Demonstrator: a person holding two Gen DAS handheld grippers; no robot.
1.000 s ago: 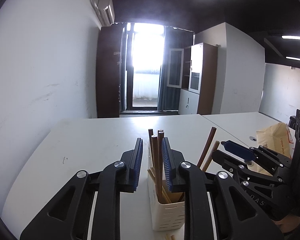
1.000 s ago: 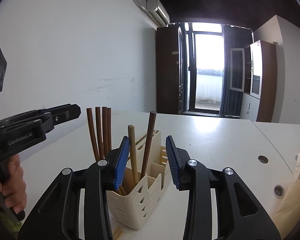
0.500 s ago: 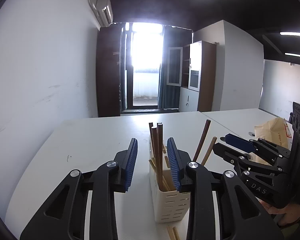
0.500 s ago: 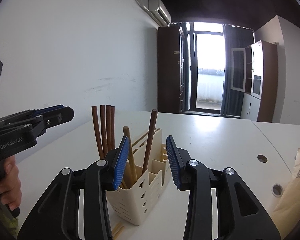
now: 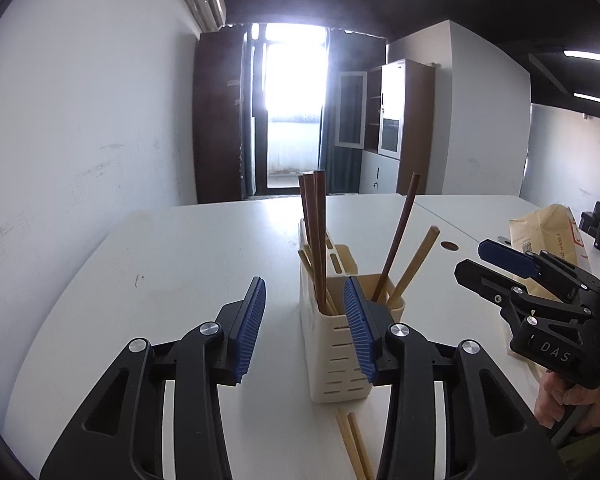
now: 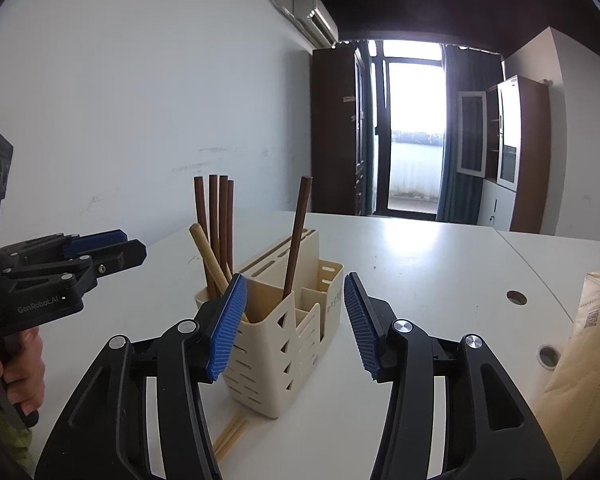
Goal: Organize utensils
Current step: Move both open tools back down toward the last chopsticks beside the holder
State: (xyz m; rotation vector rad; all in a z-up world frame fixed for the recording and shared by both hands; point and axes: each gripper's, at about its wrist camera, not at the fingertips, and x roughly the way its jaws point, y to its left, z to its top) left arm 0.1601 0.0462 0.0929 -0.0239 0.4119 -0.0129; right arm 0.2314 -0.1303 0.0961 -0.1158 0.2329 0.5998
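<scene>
A cream slotted utensil holder [image 5: 340, 344] [image 6: 284, 344] stands on the white table [image 5: 180, 264]. Several dark brown chopsticks [image 5: 314, 240] [image 6: 218, 216] stand upright in one compartment. One dark chopstick [image 5: 398, 240] [image 6: 298, 236] and one light bamboo chopstick [image 5: 416, 264] [image 6: 210, 258] lean in others. A pair of light chopsticks [image 5: 354, 444] [image 6: 230, 434] lies on the table in front of the holder. My left gripper [image 5: 306, 328] is open and empty, just in front of the holder. My right gripper [image 6: 294, 324] is open and empty, also facing the holder. Each gripper shows in the other's view, the right [image 5: 496, 264] and the left [image 6: 112, 246].
A brown paper bag [image 5: 548, 240] [image 6: 580, 360] lies at the right of the table. Cable holes [image 6: 516, 297] sit in the tabletop near it. A white wall runs along the left. A bright doorway and cabinets stand beyond the table's far edge.
My left gripper has opened wider and drawn back from the upright dark chopsticks. My right gripper has opened a little and pulled back slightly. The holder has not moved.
</scene>
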